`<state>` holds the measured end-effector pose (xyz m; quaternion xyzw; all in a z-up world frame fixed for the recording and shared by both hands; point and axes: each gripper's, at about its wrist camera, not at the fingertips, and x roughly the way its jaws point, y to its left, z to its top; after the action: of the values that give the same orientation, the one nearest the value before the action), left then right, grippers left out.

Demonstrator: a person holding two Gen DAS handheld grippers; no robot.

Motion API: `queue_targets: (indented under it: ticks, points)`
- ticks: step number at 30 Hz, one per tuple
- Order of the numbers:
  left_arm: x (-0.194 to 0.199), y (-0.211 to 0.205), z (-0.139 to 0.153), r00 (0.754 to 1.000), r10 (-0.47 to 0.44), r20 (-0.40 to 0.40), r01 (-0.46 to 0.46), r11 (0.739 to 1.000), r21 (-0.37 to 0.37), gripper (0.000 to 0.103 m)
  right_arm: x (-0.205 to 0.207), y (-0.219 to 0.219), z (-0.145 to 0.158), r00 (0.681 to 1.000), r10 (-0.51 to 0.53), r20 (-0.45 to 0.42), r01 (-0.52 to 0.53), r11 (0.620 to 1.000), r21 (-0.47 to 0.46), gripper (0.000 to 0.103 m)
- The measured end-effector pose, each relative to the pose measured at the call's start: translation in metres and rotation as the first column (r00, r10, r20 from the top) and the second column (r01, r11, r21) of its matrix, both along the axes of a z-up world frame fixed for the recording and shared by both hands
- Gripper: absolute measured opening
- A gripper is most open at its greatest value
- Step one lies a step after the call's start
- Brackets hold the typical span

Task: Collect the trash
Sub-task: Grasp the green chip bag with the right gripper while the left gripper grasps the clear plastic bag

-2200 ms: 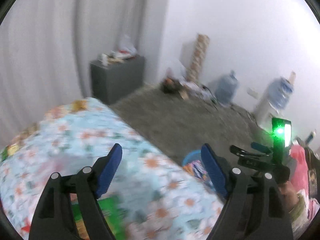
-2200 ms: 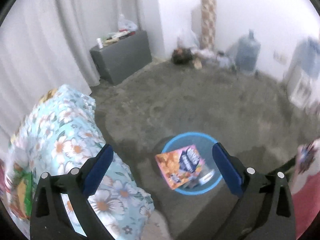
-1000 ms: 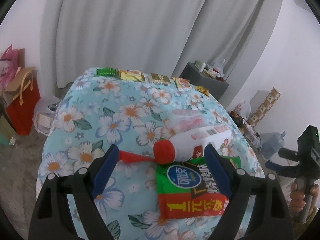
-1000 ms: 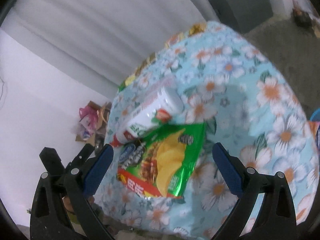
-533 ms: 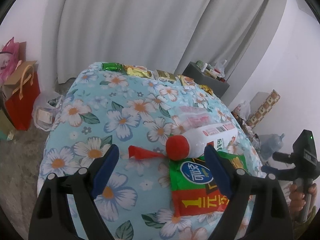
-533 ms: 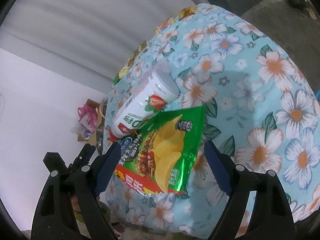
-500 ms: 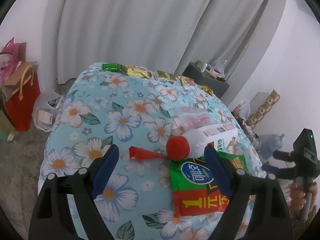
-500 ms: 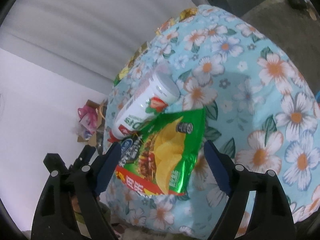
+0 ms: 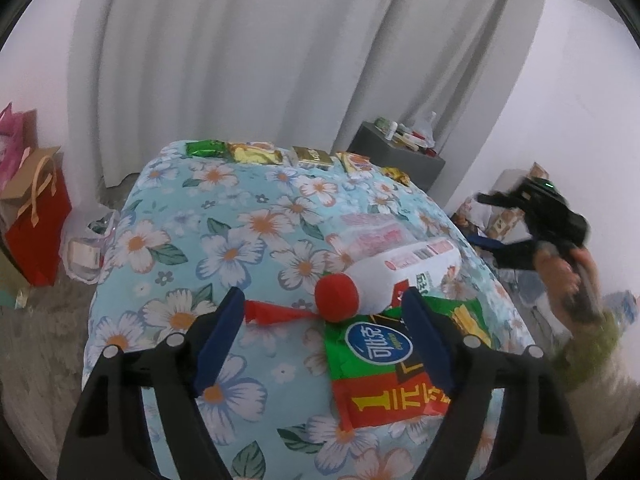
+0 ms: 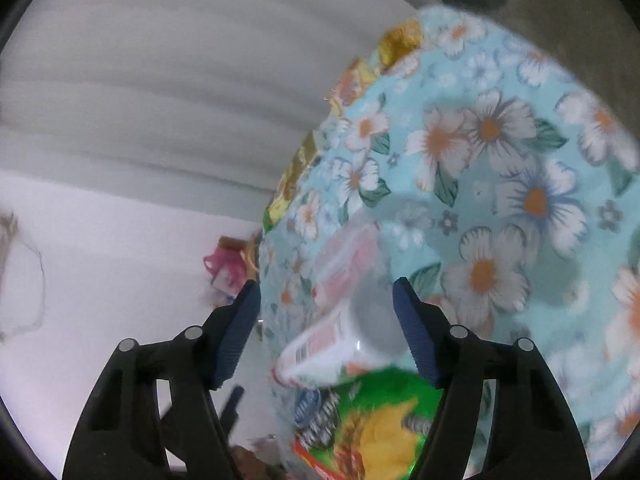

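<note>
Your left gripper point(image 9: 322, 320) points down at a slant, its blue-padded jaws spread and closing, with both pads free of contact. Your right gripper point(image 10: 326, 320) is tilted down too and rolled to one side, its jaws narrowing as well, and neither pad presses on anything. From the left wrist view your right hand point(image 9: 568, 276) shows at the right edge, blurred, fingers wrapped round the handle of its gripper, with a greenish sleeve point(image 9: 592, 344) below it. Your left hand cannot be made out clearly in either view.
</note>
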<state>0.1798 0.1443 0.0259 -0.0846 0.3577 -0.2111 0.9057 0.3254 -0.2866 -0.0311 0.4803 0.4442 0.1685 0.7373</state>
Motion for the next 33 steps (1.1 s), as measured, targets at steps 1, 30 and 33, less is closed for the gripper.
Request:
queue_targets:
  ticks: [1, 30, 33]
  points:
    - [0.001, -0.002, 0.001, 1.000, -0.008, 0.003, 0.008, 1.000, 0.007, 0.075, 0.010, -0.001, -0.009, 1.000, 0.007, -0.017, -0.006, 0.999, 0.032, 0.066]
    - [0.002, -0.055, -0.005, 0.985, -0.159, -0.063, 0.156, 0.987, -0.042, 0.051, 0.069, 0.019, -0.041, 0.994, 0.095, -0.046, -0.093, 0.995, 0.044, 0.006]
    - [-0.001, -0.057, -0.003, 0.984, -0.166, -0.056, 0.164, 0.985, -0.043, 0.051, 0.051, -0.003, -0.026, 0.999, 0.040, 0.009, -0.041, 0.996, 0.080, 0.006]
